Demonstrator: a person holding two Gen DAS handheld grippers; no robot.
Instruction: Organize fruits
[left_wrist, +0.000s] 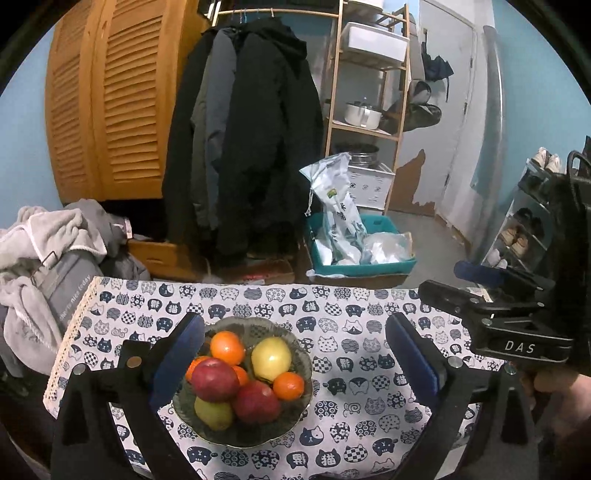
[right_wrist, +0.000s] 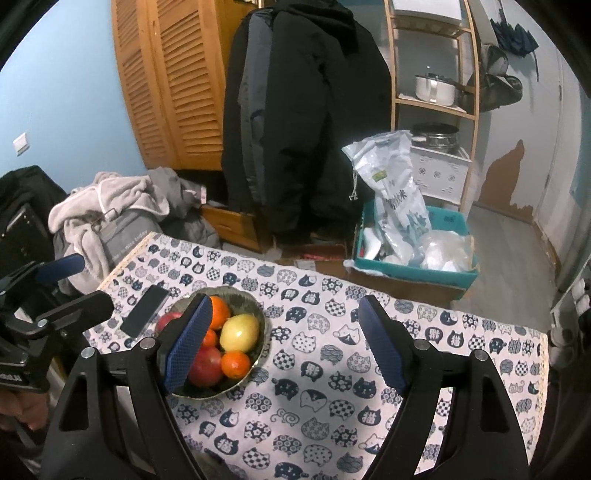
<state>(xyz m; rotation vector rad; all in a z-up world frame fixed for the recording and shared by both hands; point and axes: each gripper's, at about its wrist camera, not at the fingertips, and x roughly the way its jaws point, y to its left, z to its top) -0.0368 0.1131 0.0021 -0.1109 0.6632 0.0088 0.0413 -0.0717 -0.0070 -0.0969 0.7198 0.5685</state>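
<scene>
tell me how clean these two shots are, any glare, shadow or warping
Left wrist: sharp on the fruit bowl, small highlight on the yellow fruit, soft shadow on the tablecloth, black corners and bowed edges. Right wrist: similar warping, the wardrobe leans, shadow falls between the open right tool pads.

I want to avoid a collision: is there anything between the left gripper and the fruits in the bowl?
Nothing visible blocks it. The left gripper is open above the cat-print tablecloth, and the glass bowl of fruits lies between its fingers' line of view, uncovered. A phone lies beside the bowl, off the path.
</scene>
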